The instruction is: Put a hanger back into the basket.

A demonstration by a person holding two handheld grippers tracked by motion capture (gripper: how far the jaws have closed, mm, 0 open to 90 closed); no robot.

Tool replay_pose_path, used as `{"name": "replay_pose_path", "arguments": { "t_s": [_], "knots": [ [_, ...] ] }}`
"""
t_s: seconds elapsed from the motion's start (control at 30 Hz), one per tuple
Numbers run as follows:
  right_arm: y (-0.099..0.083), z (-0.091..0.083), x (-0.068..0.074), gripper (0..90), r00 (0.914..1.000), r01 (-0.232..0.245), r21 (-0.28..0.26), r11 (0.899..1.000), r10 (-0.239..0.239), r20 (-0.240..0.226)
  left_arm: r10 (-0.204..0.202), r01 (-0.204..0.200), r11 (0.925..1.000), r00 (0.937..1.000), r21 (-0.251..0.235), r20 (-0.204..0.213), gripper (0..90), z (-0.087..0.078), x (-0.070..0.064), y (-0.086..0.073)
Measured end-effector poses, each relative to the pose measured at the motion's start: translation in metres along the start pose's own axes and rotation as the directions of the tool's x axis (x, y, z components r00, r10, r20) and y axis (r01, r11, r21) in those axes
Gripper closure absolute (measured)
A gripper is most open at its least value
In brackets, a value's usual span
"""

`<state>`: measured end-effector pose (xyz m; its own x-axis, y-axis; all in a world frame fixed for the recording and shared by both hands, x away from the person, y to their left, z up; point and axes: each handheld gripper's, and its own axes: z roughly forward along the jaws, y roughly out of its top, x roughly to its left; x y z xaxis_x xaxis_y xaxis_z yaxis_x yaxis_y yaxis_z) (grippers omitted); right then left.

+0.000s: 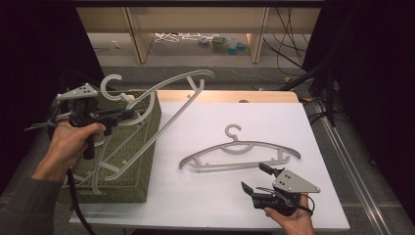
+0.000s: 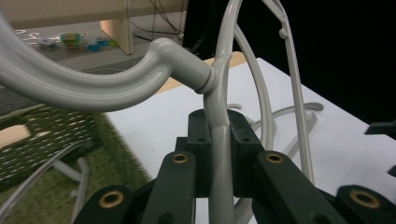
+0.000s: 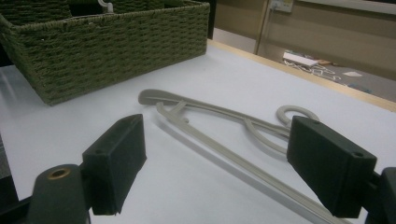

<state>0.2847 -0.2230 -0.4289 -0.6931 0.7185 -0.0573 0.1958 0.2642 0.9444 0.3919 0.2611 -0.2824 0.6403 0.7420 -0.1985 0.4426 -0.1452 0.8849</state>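
White bench (image 1: 313, 147) carrying a green woven basket (image 1: 132, 188) at left and a grey hanger (image 1: 240, 155) lying flat mid-surface.

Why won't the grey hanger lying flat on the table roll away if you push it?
The flat hanger probably slides rather than rolls: it lies flat on the smooth white table. Its thin open frame suggests it is light. It looks like rigid plastic, so it likely keeps its shape when lifted.

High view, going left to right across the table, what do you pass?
Left tool gripping a raised hanger → green basket → flat hanger → right tool, open.
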Motion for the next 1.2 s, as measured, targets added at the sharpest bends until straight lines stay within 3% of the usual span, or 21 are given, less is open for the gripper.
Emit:
{"name": "replay_pose_path", "arguments": {
  "t_s": [0.07, 0.47, 0.53, 0.57, 0.6, 0.77, 0.8, 0.9, 1.0, 1.13, 1.2],
  "knots": [
    [0.0, 0.0, 0.0, 20.5, 1.0, -0.002, 0.004, 1.0, 0.002, -0.008, -0.016, 0.016, 0.9999, 0.9996, 0.004, -0.023, 81.7, -0.005, 0.013, -0.001],
    [0.001, 0.0, 0.001, 20.2, 0.9999, 0.001, -0.006, 1.0, -0.001, -0.011, -0.062, 0.065, 0.9974, 0.9928, 0.031, -0.103, 81.7, -0.011, 0.05, -0.005],
    [0.001, 0.0, 0.0, 20.2, 0.9999, 0.003, -0.009, 1.0, -0.003, -0.011, -0.064, 0.07, 0.9968, 0.9898, 0.04, -0.127, 81.7, -0.013, 0.056, -0.006],
    [0.001, 0.0, 0.0, 20.2, 0.9999, 0.001, -0.009, 1.0, -0.001, -0.011, -0.065, 0.073, 0.9965, 0.9851, 0.042, -0.159, 81.8, -0.015, 0.063, -0.007],
    [0.001, 0.0, 0.0, 20.2, 0.9999, 0.001, -0.009, 1.0, -0.001, -0.011, -0.065, 0.073, 0.9965, 0.9851, 0.042, -0.159, 81.7, -0.015, 0.063, -0.007],
    [0.001, 0.0, 0.0, 20.2, 0.9999, 0.002, -0.006, 1.0, -0.002, -0.013, -0.056, 0.073, 0.9952, 0.9699, 0.065, -0.237, 81.7, -0.019, 0.081, -0.012],
    [0.001, 0.0, 0.0, 20.2, 0.9999, 0.002, -0.006, 1.0, -0.002, -0.012, -0.071, 0.086, 0.9947, 0.9708, 0.056, -0.229, 81.6, -0.02, 0.087, -0.014],
    [0.0, 0.0, 0.0, 20.2, 0.9999, -0.002, 0.003, 1.0, 0.002, -0.015, -0.062, 0.079, 0.995, 0.9684, 0.061, -0.242, 81.7, -0.021, 0.094, -0.016],
    [0.0, 0.001, 0.0, 20.2, 0.9999, 0.0, 0.003, 1.0, 0.0, -0.015, -0.069, 0.093, 0.9926, 0.9607, 0.078, -0.269, 81.7, -0.022, 0.103, -0.018],
    [0.0, 0.001, 0.0, 20.2, 0.9998, 0.007, -0.002, 1.0, -0.007, -0.019, -0.081, 0.105, 0.9924, 0.9509, 0.065, -0.299, 81.7, -0.022, 0.115, -0.02],
    [0.0, 0.002, 0.0, 20.2, 0.9999, 0.005, -0.005, 1.0, -0.005, -0.015, -0.069, 0.093, 0.9936, 0.9507, 0.065, -0.302, 81.7, -0.021, 0.118, -0.02]
  ]
}}
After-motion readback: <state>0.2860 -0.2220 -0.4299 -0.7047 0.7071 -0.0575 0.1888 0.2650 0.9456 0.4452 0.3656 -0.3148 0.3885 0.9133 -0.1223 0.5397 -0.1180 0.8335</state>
